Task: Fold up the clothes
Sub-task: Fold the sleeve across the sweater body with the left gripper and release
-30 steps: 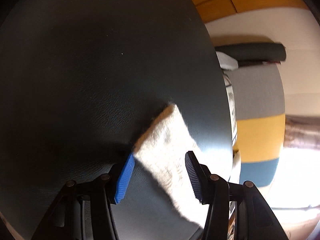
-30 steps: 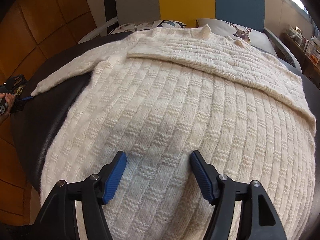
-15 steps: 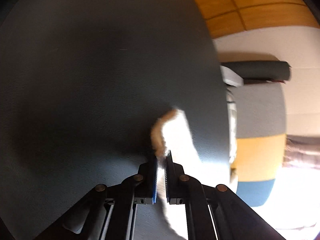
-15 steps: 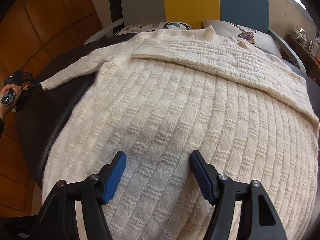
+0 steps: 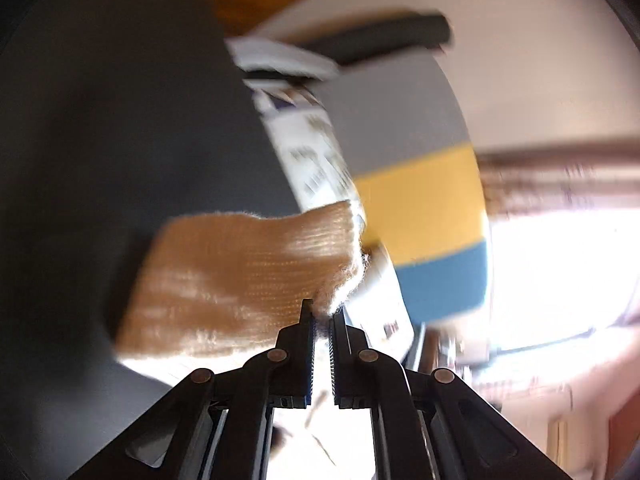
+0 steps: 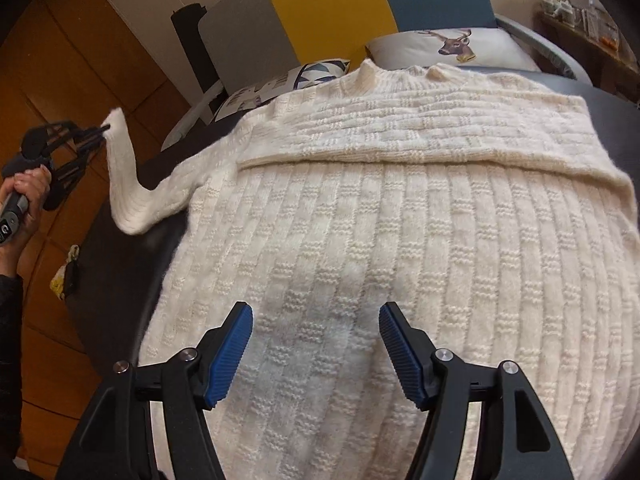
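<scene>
A cream knitted sweater (image 6: pixel 400 220) lies spread over a dark round table (image 6: pixel 120 280), its right sleeve folded across the chest. The left sleeve (image 6: pixel 124 176) rises off the table at the far left. My left gripper (image 6: pixel 105 127) is shut on its cuff, held by a hand (image 6: pixel 28 188). In the left wrist view the cuff (image 5: pixel 248 280) hangs sideways in shadow from the left gripper (image 5: pixel 322 312). My right gripper (image 6: pixel 316 320) is open, hovering over the sweater's lower body with nothing between its fingers.
Behind the table stands a grey, yellow and blue chair back (image 6: pixel 328 12) with a deer cushion (image 6: pixel 452 46) and a patterned cushion (image 6: pixel 280 84). Wooden floor (image 6: pixel 60 60) lies to the left. A small object (image 6: pixel 64 276) hangs at the table's left edge.
The left gripper closed on the sleeve cuff, then lifted it off the table and swung it toward the chair. The right gripper shifted slightly over the sweater and stays open.
</scene>
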Demonstrator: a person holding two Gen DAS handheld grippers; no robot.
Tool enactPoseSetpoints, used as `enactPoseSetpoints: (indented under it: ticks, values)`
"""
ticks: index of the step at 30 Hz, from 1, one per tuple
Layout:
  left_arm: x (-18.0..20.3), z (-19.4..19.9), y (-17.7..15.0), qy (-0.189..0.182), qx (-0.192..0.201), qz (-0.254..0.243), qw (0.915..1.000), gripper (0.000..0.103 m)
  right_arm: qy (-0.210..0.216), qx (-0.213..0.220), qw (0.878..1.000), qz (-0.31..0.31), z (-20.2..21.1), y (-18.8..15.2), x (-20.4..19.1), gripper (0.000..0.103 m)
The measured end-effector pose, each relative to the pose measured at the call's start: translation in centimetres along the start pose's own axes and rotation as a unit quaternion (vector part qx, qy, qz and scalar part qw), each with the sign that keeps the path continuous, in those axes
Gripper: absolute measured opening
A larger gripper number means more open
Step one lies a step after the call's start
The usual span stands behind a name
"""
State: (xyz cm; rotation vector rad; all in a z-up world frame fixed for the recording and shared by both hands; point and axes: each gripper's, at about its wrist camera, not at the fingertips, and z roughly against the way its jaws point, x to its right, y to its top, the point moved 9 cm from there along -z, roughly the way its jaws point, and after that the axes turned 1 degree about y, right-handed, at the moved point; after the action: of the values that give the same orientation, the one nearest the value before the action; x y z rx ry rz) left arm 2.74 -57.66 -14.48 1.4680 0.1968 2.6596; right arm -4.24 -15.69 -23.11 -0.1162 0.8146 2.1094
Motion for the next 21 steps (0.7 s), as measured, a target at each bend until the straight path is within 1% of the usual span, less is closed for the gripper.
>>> enactPoseSetpoints:
  ticks: [3,5,6,8,11,13,15,17,18,21]
  values:
    - [4.9,-3.8,-3.5,-0.015,-0.039,-0.044,0.9982,0.006,-0.049,0.002,0.998,0.028,0.7,0.0,1.3,0.067]
    - [7.5,-6.0,-6.1,-0.02,-0.061,-0.07,0.9954,0.006,-0.074,-0.011,0.997,0.032,0.5,-0.4,2.5,0.067]
    - [8.5,-6.8,-7.6,-0.024,-0.072,-0.083,0.9937,0.006,-0.076,-0.022,0.997,0.024,0.1,-0.8,3.3,0.067]
    - [9.8,-8.1,-10.6,-0.021,-0.091,-0.104,0.9901,0.006,-0.066,-0.035,0.997,0.01,-0.4,-1.4,4.3,0.068]
    - [11.1,-9.7,-15.0,-0.013,-0.119,-0.135,0.9835,0.006,-0.058,-0.031,0.998,0.017,-0.3,-1.5,4.4,0.068]
    - [11.8,-10.7,-17.9,-0.008,-0.139,-0.153,0.9785,0.006,-0.043,-0.025,0.999,0.006,-0.4,-1.5,4.5,0.07]
    - [12.1,-11.5,-20.8,-0.002,-0.158,-0.162,0.974,0.006,-0.028,-0.016,0.999,-0.01,-0.2,-1.4,4.7,0.07]
    - [11.6,-12.1,-23.5,0.014,-0.173,-0.18,0.9682,0.006,-0.017,-0.006,1.0,-0.019,-0.1,-1.4,4.8,0.07]
    - [11.3,-12.4,-24.7,0.023,-0.18,-0.19,0.965,0.006,-0.017,-0.003,1.0,-0.013,0.0,-1.5,4.7,0.07]
    - [10.3,-13.5,-27.0,0.048,-0.193,-0.217,0.9556,0.006,-0.029,-0.001,1.0,0.01,-0.1,-1.6,4.2,0.07]
